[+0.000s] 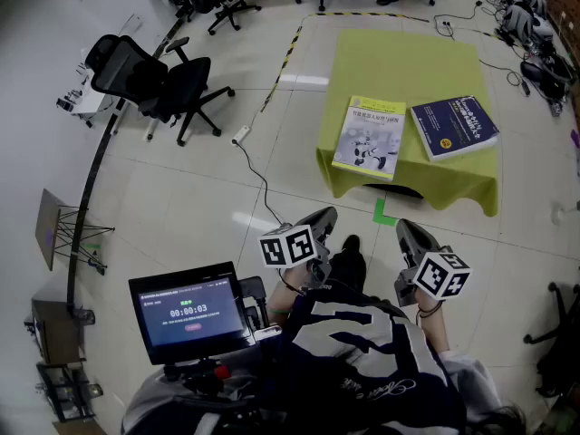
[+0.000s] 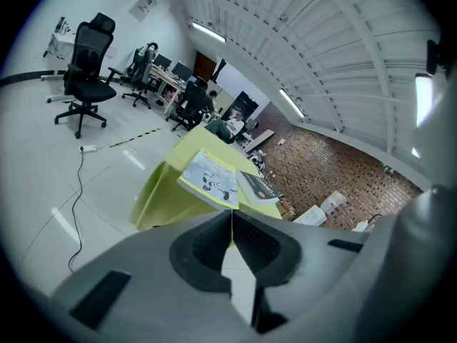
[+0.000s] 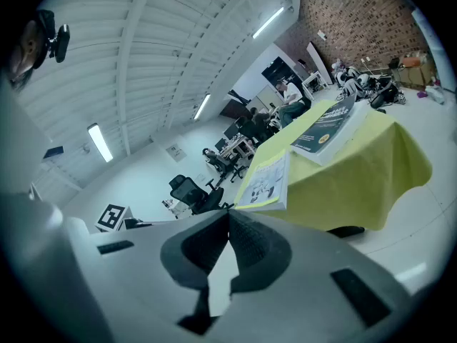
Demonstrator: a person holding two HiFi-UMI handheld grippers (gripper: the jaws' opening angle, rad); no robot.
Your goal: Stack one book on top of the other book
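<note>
Stacking run, start state.

- Left gripper (image 1: 324, 217): jaws clenched pad to pad, nothing between them. Held low at about 7 o'clock of the table (image 1: 399, 57), nose dipped toward the floor.
- Right gripper (image 1: 406, 232): likewise clenched and empty, at about 6 o'clock of the table. Both are well apart from the books. Judged a rest carry: closed jaws held close to the body before the approach.
- Light book (image 1: 369, 137): flat, cover up, at the table's 7 o'clock corner. In the right gripper view its near edge sits at, or just over, the table edge.
- Dark blue book (image 1: 453, 127): flat, cover up, at 3 o'clock of the light book, near it. I can't tell whether a gap separates them or the corners touch. It is turned slightly against its neighbour.
- Neither book lies on the other, so the task is not yet begun.
- Judgement: the light book's overhanging edge gives the jaws something to bite without prying against the cloth, so it is the likelier one to lift. Either gripper must open first.
- Risk, judged: a one-edge grip on a soft cover may let the pages sag or fan.
- Surroundings: office chair (image 1: 149, 84) at 10 o'clock, screen (image 1: 190, 314) at the person's 8 o'clock, green tape mark (image 1: 382, 212) on the floor just before the table.
</note>
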